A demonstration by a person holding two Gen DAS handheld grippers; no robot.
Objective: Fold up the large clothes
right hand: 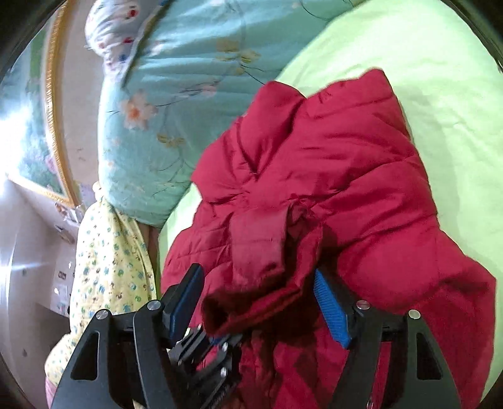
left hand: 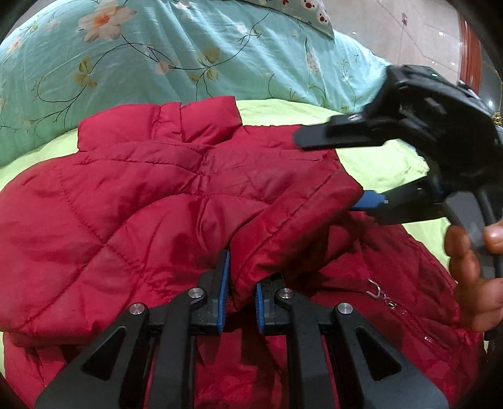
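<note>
A red quilted jacket point(left hand: 151, 201) lies on the lime green sheet point(left hand: 377, 157), collar toward the far side. At the bottom of the left wrist view, my left gripper point(left hand: 242, 299) is shut on a fold of a sleeve point(left hand: 283, 239) lying across the jacket. My right gripper point(left hand: 327, 172) comes in from the right, held by a hand point(left hand: 471, 283), with its jaws wide apart. In the right wrist view the sleeve cuff point(right hand: 257, 248) lies loose between the right gripper's point(right hand: 259, 303) blue pads point(right hand: 333, 311), which do not press on it. The left gripper point(right hand: 213, 341) shows just below the cuff.
A teal floral quilt point(left hand: 157, 63) is bunched along the far side of the bed, with a spotted pillow point(left hand: 311, 12) behind it. A yellow patterned cloth point(right hand: 107, 267) hangs at the bed's edge. A gold-framed picture point(right hand: 50, 126) hangs on the wall, and tiled floor point(left hand: 408, 34) lies beyond the bed.
</note>
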